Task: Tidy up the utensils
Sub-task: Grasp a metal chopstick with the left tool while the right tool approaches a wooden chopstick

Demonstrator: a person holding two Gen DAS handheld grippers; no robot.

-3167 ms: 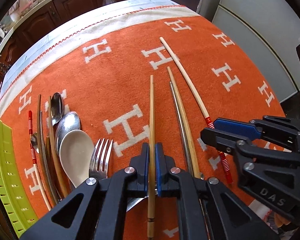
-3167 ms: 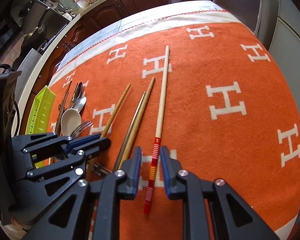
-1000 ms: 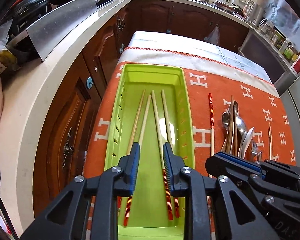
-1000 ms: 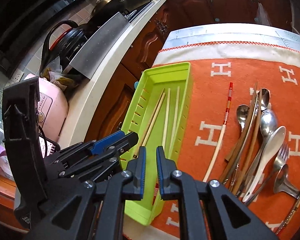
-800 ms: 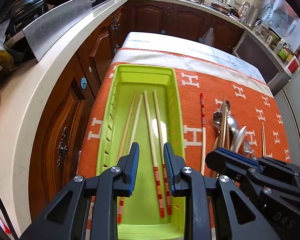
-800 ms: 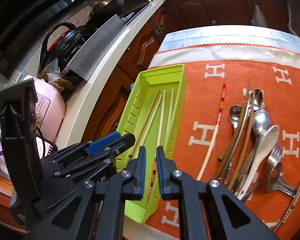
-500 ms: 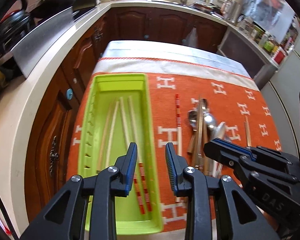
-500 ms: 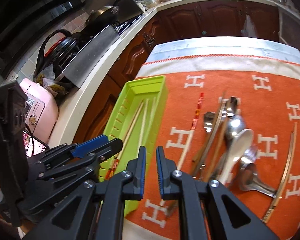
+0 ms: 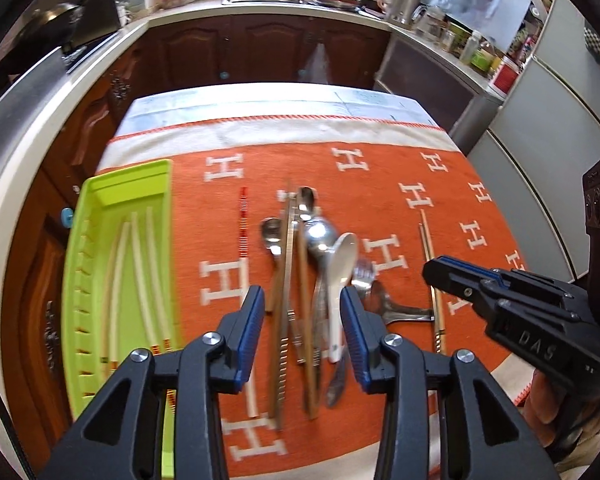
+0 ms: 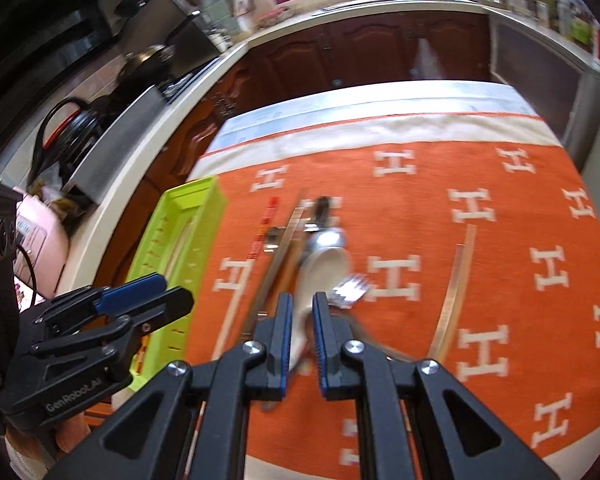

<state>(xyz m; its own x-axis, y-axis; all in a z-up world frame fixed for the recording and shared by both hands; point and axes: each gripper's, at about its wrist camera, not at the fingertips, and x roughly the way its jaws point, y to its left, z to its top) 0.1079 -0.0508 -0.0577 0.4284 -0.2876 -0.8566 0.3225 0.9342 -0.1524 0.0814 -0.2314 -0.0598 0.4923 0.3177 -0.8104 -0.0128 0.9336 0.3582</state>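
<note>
Lime-green tray (image 9: pixel 120 184) at 9 o'clock on the table's left edge holds four pale chopsticks (image 9: pixel 138 276); loose utensil pile (image 9: pixel 312 264) lies on the orange cloth (image 9: pixel 380 168) at centre. Left tongs (image 9: pixel 302 320) opening above the pile, gripping nothing; right tongs (image 10: pixel 299 334) nearly closed, empty. Bare cloth from 12 to 3 o'clock.
</note>
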